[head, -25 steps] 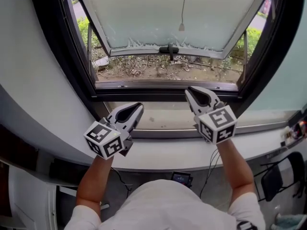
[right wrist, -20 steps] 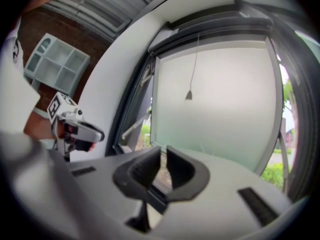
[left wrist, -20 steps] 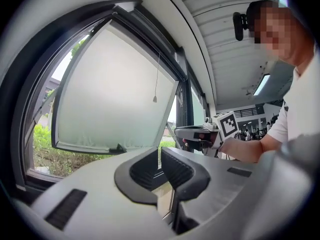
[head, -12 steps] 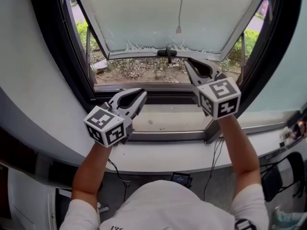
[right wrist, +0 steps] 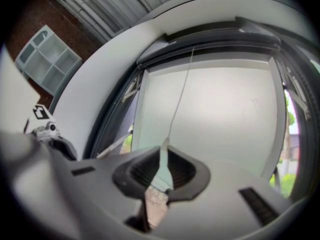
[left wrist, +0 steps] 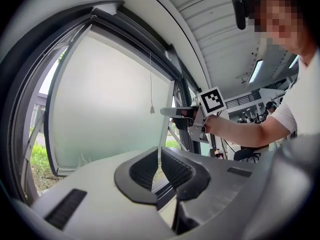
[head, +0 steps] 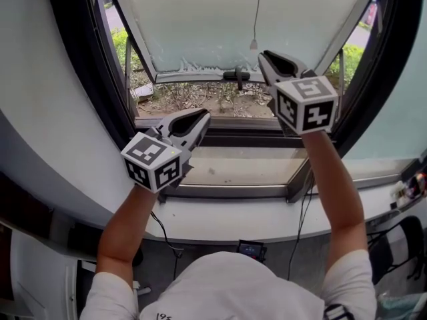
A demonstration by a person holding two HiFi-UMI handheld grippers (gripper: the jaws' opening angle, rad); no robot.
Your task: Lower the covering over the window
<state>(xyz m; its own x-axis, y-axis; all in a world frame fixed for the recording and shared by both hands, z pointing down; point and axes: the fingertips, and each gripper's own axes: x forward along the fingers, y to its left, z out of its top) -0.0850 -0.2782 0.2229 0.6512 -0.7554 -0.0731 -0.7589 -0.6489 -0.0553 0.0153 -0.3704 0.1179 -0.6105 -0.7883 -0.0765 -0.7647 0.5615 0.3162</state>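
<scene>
Just beside the cord toggle [head: 253, 44], the right gripper [head: 263, 55] holds its jaws closed, empty. Well below the toggle, the left gripper [head: 203, 115] has its jaws closed too.

Pull cord [head: 254, 43] just left of right claw [head: 263, 55], before window pane [head: 213, 19]

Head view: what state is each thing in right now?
Window: open, sash tilted outward.
Cord: hanging straight down.
Left gripper: shut, empty.
Right gripper: shut, tip at the cord's end; whether it grips it is unclear.
</scene>
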